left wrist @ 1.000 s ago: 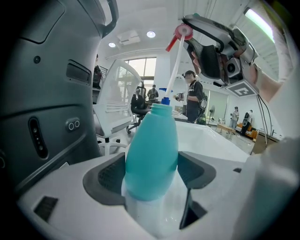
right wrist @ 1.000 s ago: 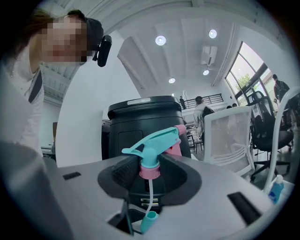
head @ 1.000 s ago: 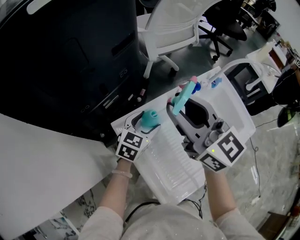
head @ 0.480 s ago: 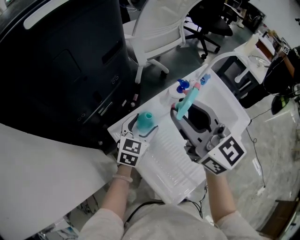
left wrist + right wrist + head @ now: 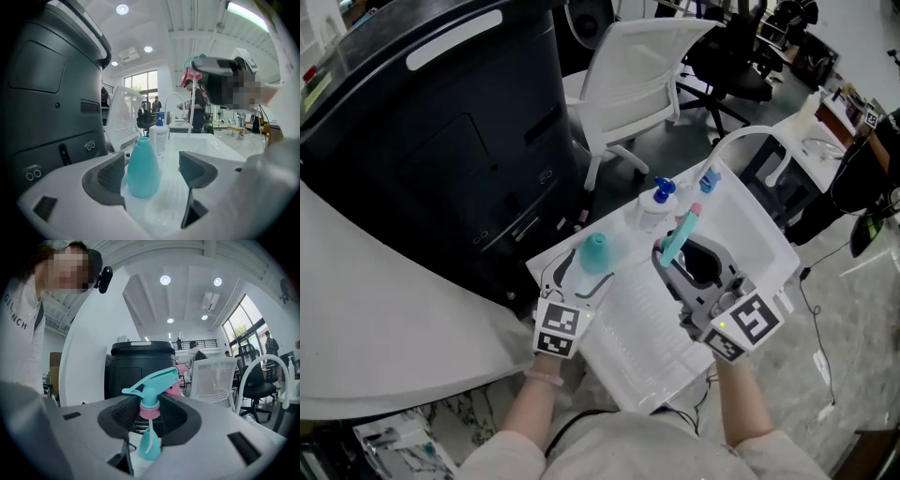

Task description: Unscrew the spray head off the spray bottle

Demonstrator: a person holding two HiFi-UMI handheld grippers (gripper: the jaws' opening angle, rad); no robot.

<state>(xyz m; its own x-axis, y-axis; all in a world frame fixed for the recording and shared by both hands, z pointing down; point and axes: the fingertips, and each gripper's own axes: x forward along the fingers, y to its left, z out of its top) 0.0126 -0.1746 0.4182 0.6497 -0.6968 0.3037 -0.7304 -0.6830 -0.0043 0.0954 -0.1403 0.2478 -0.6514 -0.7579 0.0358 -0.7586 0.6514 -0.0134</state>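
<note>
The teal bottle stands upright and headless on the white drainboard. My left gripper is around it, its jaws opening; in the left gripper view the bottle stands between the dark pads with a gap on each side. My right gripper is to the right above the sink, shut on the teal spray head. In the right gripper view the spray head sits clamped at its pink collar, its dip tube hanging down.
A white pump bottle with a blue top stands behind the teal bottle, near the sink's back rim. A curved white faucet arches at the right. A large black bin and a white chair stand beyond the counter.
The left gripper's jaws have widened off the teal bottle, which now stands free on the drainboard. The right gripper still holds the spray head up, a little lower.
</note>
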